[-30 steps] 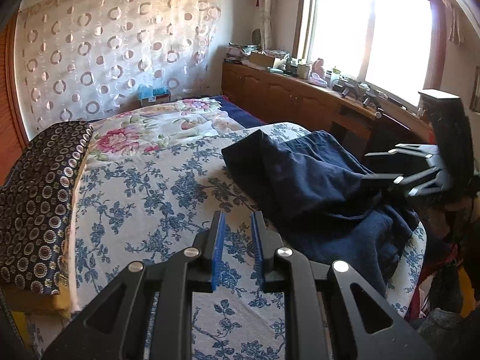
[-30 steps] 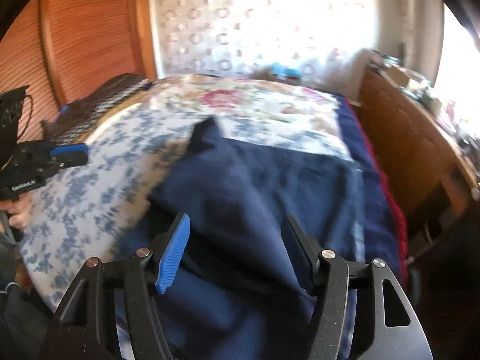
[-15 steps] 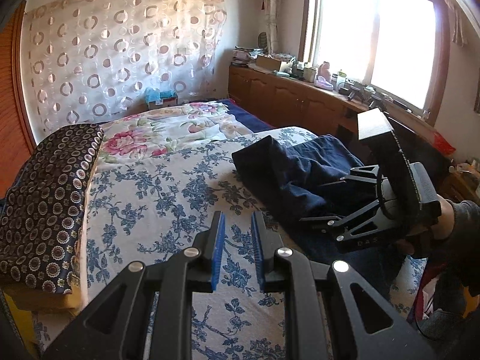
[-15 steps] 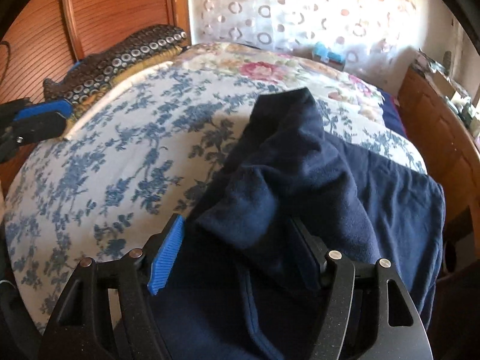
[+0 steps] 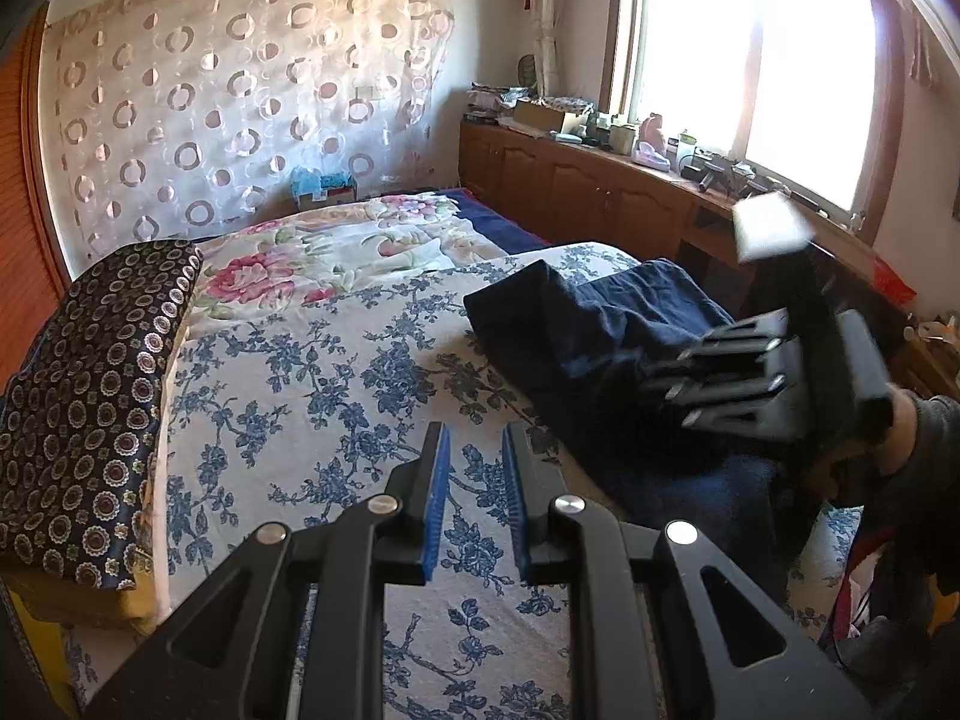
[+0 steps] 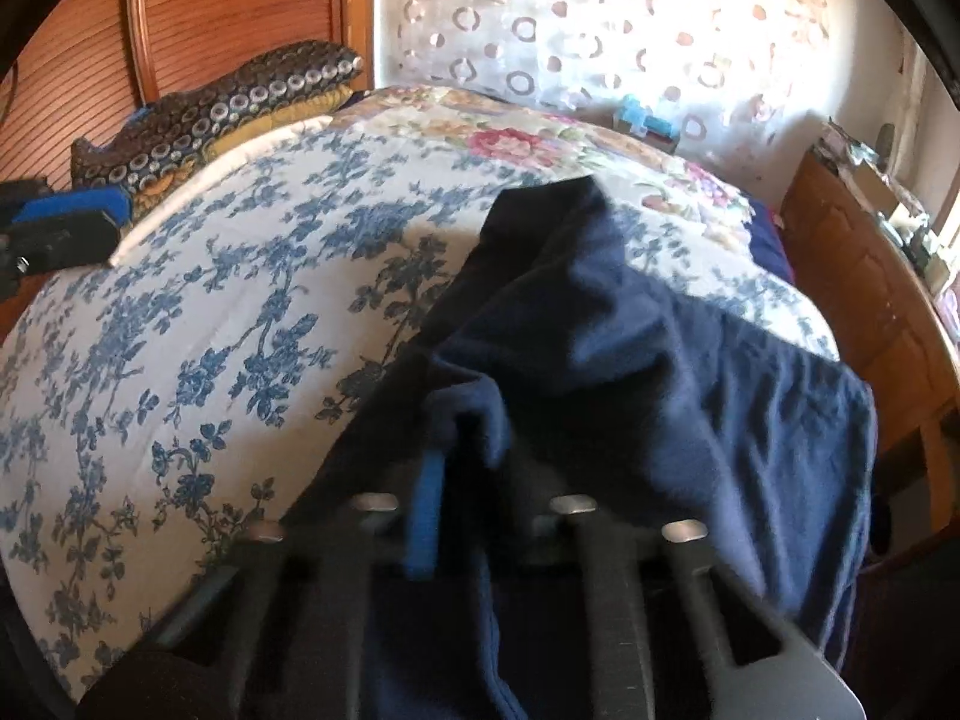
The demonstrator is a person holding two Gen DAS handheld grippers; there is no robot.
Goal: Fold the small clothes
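Observation:
A dark navy garment (image 5: 594,336) lies crumpled on the right side of the blue-flowered bed cover (image 5: 336,396). My right gripper (image 6: 468,450) is shut on a bunched fold of the navy garment (image 6: 660,372), which drapes over its fingers; it also shows in the left wrist view (image 5: 678,378) pressed into the cloth. My left gripper (image 5: 474,462) hovers over bare bed cover left of the garment, its blue pads a narrow gap apart with nothing between them. It also shows at the left edge of the right wrist view (image 6: 66,222).
A dark pillow with ring pattern (image 5: 90,396) lies along the bed's left side. A flowered pink quilt (image 5: 336,252) covers the far end. Wooden cabinets (image 5: 600,198) with clutter run under the window on the right. A wooden wardrobe (image 6: 180,18) stands behind the pillow.
My right gripper has closed from wide open onto a fold of the navy garment and bunched it up. My left gripper has stayed almost in place over the bed cover.

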